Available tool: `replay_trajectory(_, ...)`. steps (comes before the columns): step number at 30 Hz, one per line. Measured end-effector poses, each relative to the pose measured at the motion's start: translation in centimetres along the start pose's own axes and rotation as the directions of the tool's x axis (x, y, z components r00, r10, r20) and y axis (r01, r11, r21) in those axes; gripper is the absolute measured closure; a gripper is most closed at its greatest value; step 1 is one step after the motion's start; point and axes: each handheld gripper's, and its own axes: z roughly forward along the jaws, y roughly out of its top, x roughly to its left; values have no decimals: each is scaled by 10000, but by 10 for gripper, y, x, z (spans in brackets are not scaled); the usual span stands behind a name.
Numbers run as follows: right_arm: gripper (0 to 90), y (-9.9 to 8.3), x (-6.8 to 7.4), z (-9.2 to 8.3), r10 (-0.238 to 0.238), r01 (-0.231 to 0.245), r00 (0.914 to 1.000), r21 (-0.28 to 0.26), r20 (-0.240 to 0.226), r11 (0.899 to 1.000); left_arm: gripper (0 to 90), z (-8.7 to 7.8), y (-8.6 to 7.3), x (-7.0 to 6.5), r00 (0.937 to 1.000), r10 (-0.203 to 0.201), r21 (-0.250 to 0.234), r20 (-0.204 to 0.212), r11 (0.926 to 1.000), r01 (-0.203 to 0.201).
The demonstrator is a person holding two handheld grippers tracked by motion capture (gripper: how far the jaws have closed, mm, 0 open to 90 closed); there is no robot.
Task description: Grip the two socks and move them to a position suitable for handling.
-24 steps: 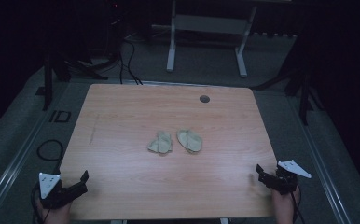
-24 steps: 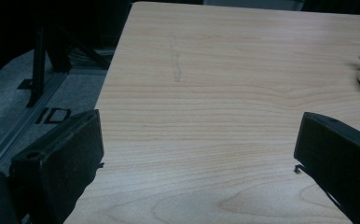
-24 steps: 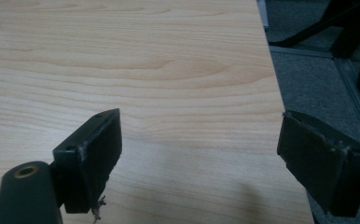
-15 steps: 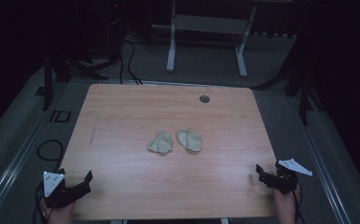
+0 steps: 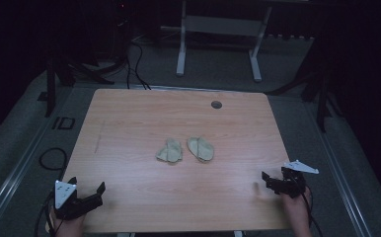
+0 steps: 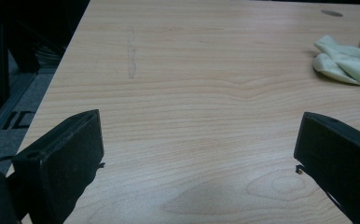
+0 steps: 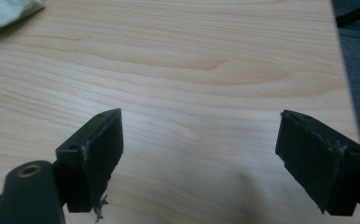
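High view puts two pale socks [image 5: 184,150] side by side, just apart, mid-table [image 5: 129,118], each long axis running roughly away from the person. The left gripper [image 5: 95,194] sits at the near left corner, the right gripper [image 5: 269,180] at the near right edge, both jaws spread wide and empty. The right one looks slightly nearer, to the right-hand sock [image 5: 201,148].

A light wooden table [image 5: 129,128] carries two pale crumpled cloths [image 5: 170,150] [image 5: 201,148] side by side mid-table (just apart), well short of every edge.
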Motion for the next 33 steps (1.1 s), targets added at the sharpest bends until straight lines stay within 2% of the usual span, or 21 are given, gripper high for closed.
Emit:
replay_trajectory(3, 149, 5, 6, 6, -43, 48, 9995, 170, -313, 9998, 16, 0, 0, 0, 10000, -29, -1, 41, 10000, 29)
replay_trajectory(5, 148, 14, 19, 14, -185, 201, 9965, 191, -813, 9996, 16, -1, 0, 0, 10000, -47, -11, 42, 10000, 47)
replay_trajectory(6, 148, 14, 19, 14, -185, 201, 9965, 191, -813, 9996, 16, -1, 0, 0, 10000, -56, -6, 67, 10000, 56)
replay_trajectory(8, 147, 23, 32, 22, -399, 420, 9923, 153, -1170, 9990, 16, 0, 0, 0, 9999, -67, 3, 93, 10000, 67)
replay_trajectory(9, 147, 23, 32, 22, -399, 420, 9923, 153, -1170, 9990, 16, 0, 0, 0, 9999, -43, 19, 105, 10000, 43)
replay_trajectory(11, 147, 33, 45, 30, -738, 770, 9870, 172, -1426, 9969, 16, 0, 0, 0, 9999, -30, 35, 125, 10000, 29)
replay_trajectory(12, 147, 33, 45, 30, -738, 770, 9870, 172, -1426, 9969, 16, 0, 0, 0, 9999, -36, 38, 147, 10000, 36)
replay_trajectory(13, 147, 41, 55, 35, -888, 929, 9829, 181, -1612, 9955, 16, 0, 0, -1, 9999, -28, 45, 147, 10000, 28)
replay_trajectory(17, 147, 49, 66, 42, -1108, 1163, 9784, 218, -1747, 9930, 16, 0, 0, 0, 9998, -61, 62, 165, 10000, 60)
replay_trajectory(19, 147, 58, 78, 48, -1237, 1302, 9743, 225, -1885, 9912, 16, 0, 0, 0, 9998, -86, 39, 182, 10000, 86)
replay_trajectory(20, 147, 58, 78, 48, -1237, 1302, 9743, 225, -1885, 9912, 16, -1, 0, 0, 9998, -86, 46, 174, 10000, 85)
replay_trajectory(24, 147, 67, 97, 59, -1202, 1295, 9659, 258, -2292, 9912, 16, -1, 0, 0, 9997, -72, 39, 229, 10000, 71)
replay_trajectory(26, 136, 71, 108, 65, -1370, 1485, 9674, 392, -2132, 9881, 16, -1, 0, 0, 9996, -83, 49, 262, 10000, 82)
replay_trajectory(28, 138, 75, 117, 70, -1403, 1516, 9641, 338, -2255, 9879, 16, 0, 0, -1, 9995, -68, 77, 300, 9999, 65)
replay_trajectory(29, 138, 78, 121, 73, -1425, 1568, 9591, 401, -2445, 9868, 16, 0, 0, -1, 9995, -71, 79, 304, 9999, 69)
replay_trajectory(31, 139, 83, 129, 79, -1567, 1710, 9588, 407, -2371, 9844, 16, 0, 0, -1, 9995, -64, 73, 315, 10000, 62)
replay_trajectory(33, 145, 88, 137, 85, -1692, 1873, 9540, 510, -2475, 9810, 16, 0, 0, -1, 9994, -68, 71, 326, 10000, 66)
